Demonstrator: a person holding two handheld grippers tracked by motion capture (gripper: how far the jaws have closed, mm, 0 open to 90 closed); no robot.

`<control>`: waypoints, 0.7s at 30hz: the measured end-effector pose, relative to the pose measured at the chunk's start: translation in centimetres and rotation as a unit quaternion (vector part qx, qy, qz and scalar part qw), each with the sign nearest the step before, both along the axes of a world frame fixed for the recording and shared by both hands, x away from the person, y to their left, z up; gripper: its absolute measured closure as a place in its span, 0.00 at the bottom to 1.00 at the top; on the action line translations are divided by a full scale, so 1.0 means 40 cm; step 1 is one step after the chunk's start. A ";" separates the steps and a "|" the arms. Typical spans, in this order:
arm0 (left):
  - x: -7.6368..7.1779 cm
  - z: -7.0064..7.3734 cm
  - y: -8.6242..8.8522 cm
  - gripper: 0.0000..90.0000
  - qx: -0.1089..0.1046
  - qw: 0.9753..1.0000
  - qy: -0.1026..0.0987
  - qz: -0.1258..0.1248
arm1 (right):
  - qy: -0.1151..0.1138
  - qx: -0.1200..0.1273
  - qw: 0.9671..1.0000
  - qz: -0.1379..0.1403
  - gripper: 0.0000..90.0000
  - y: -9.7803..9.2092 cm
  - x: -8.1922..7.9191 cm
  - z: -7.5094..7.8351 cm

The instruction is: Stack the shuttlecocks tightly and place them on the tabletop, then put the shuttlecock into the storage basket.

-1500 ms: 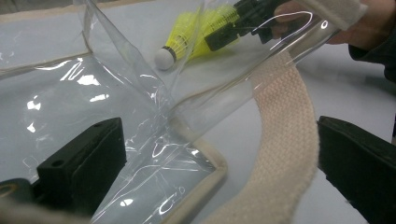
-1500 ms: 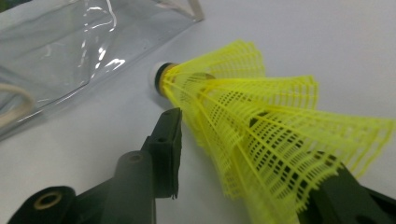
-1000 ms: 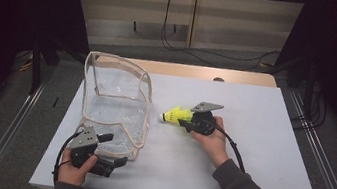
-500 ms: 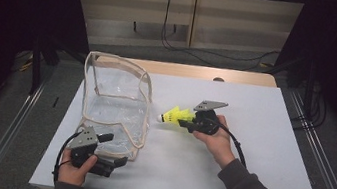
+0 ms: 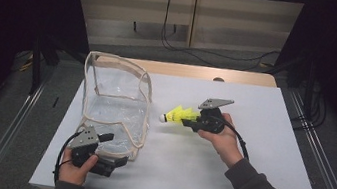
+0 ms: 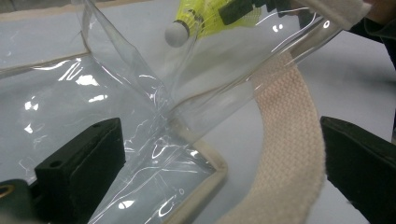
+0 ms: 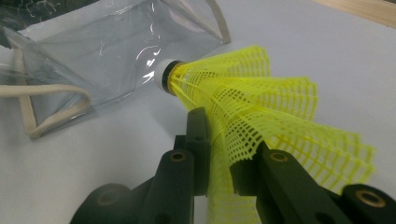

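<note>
Yellow plastic-mesh shuttlecock (image 5: pixel 177 114), pinched in the right gripper (image 5: pixel 191 123) jaws at frame centre, should enter cork-first while the left gripper (image 5: pixel 118 160), jaws spread around the strap, steadies the clear plastic bag (image 5: pixel 115 104).

- Shuttlecock (image 5: pixel 177 114): yellow mesh skirt, white cork tip; held level above the table, skirt pinched, cork pointing toward the bag.
- Clear plastic bag (image 5: pixel 116 102): cream-trimmed, webbing strap, standing open, left of shuttlecock, apart.
</note>
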State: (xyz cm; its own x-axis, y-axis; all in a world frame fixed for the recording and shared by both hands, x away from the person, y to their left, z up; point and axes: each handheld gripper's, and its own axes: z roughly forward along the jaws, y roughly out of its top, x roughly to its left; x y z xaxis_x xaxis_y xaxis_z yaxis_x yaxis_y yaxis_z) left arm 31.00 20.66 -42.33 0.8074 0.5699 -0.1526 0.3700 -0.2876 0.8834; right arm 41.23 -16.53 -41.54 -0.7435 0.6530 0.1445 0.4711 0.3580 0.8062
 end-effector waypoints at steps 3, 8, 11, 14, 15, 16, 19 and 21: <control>0.000 0.000 0.001 0.02 0.000 1.000 -0.001 -0.001 | -0.001 -0.004 1.000 0.003 0.89 -0.008 -0.003 0.010; 0.000 0.000 0.001 0.02 0.000 1.000 -0.001 -0.001 | -0.002 -0.009 1.000 0.008 0.89 -0.014 -0.011 0.023; 0.000 0.001 0.001 0.02 0.001 1.000 -0.001 -0.001 | 0.000 -0.006 1.000 0.011 0.89 -0.018 -0.017 0.031; -0.001 0.001 0.000 0.02 0.000 1.000 -0.001 0.000 | 0.001 -0.001 1.000 0.013 0.89 -0.024 -0.022 0.041; -0.001 0.001 0.000 0.02 -0.001 1.000 -0.001 0.001 | 0.000 0.001 1.000 0.013 0.89 -0.027 -0.025 0.046; -0.002 0.001 0.000 0.02 0.001 1.000 -0.002 0.001 | 0.000 0.001 1.000 0.013 0.89 -0.030 -0.026 0.050; -0.002 0.000 0.000 0.02 0.000 1.000 -0.003 0.001 | 0.002 0.007 1.000 0.016 0.89 -0.034 -0.028 0.056; -0.001 0.001 0.000 0.02 -0.001 1.000 -0.001 0.000 | 0.010 0.019 1.000 0.017 0.89 -0.040 -0.029 0.065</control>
